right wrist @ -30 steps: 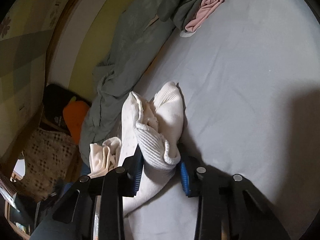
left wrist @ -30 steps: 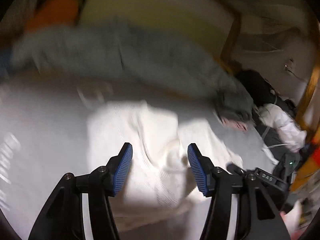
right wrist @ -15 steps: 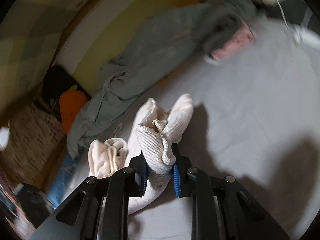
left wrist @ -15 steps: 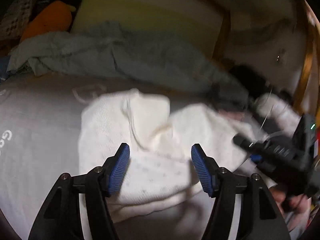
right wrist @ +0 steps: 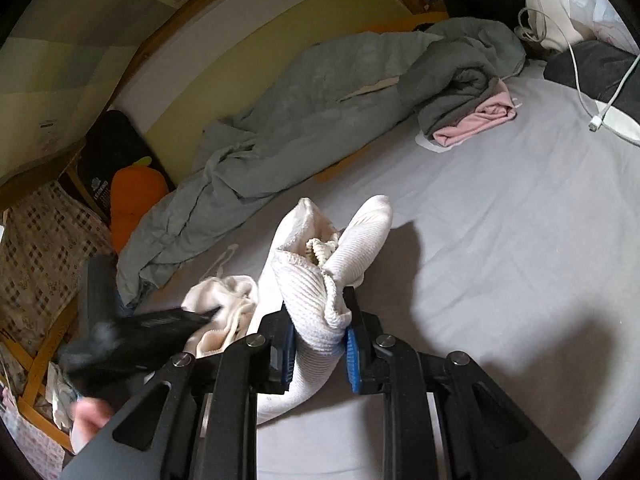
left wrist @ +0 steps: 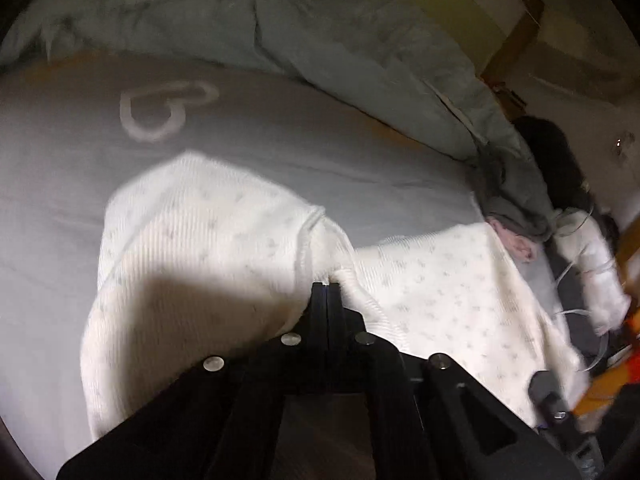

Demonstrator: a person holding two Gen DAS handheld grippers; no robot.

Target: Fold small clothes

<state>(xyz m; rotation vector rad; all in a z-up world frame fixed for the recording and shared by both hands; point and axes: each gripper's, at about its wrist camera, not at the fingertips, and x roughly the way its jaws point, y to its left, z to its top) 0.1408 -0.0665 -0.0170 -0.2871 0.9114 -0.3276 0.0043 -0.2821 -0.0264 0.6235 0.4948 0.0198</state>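
Observation:
A white knit baby garment point(left wrist: 200, 240) with a faint print lies spread on the grey bed sheet point(left wrist: 280, 140). My left gripper point(left wrist: 326, 286) is shut, its tips pinching the garment's hem where two folds meet. In the right wrist view the same garment point(right wrist: 308, 292) rises in a bunched, ribbed roll. My right gripper point(right wrist: 318, 344) is shut on that roll, blue pads pressing both sides. The left gripper point(right wrist: 212, 312) shows there as a blurred black shape at the cream cloth on the left, with a hand behind it.
A crumpled grey-green blanket point(right wrist: 300, 100) runs along the wall side of the bed. A folded pink cloth point(right wrist: 476, 120) lies under dark grey clothing at the far end. An orange plush point(right wrist: 132, 196) sits in the corner. A white charger cable point(right wrist: 580, 80) trails over dark clothes.
My left gripper has gone from wide open to shut, moving forward and down onto the garment's hem. The right gripper has closed tighter on the roll and rolled more upright.

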